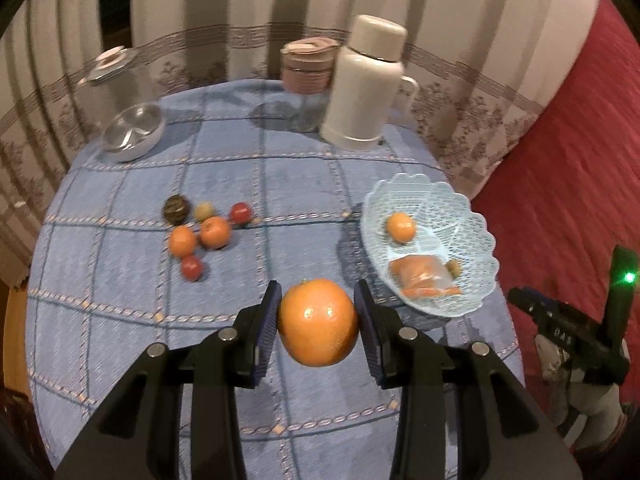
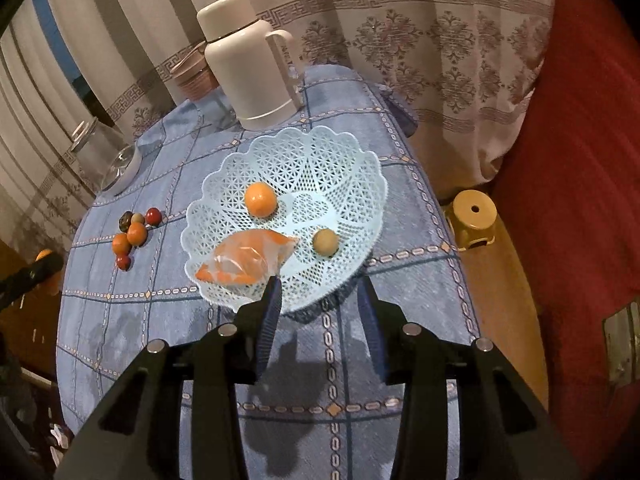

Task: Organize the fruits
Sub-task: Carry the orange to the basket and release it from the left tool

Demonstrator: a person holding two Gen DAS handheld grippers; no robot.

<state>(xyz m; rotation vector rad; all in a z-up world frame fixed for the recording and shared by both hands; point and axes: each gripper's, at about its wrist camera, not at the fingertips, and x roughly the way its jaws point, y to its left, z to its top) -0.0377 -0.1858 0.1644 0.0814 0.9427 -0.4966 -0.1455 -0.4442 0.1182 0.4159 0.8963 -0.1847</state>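
Toward the table's far left edge, a clear glass jar is seen lying tilted; whether anything is held in it cannot be told through the blur. A loose cluster of small fruits is found left of the table's middle: two oranges, two red ones, a pale one and a dark one, touching or just beside each other. At the far edge, a lidded jar and a white flask are stood upright, side by side.

Near the right edge, a pale blue lattice basket is set, tipped slightly. In it are held one small orange, a greenish round fruit and a clear bag of orange pieces, whose long axis is laid across the basket, narrow end toward the round fruit.

A large orange is clamped between the pads of the left hand-held gripper, above the table's near part, stem end up. The right hand-held gripper is held moderately spread and empty, at the basket's near rim.
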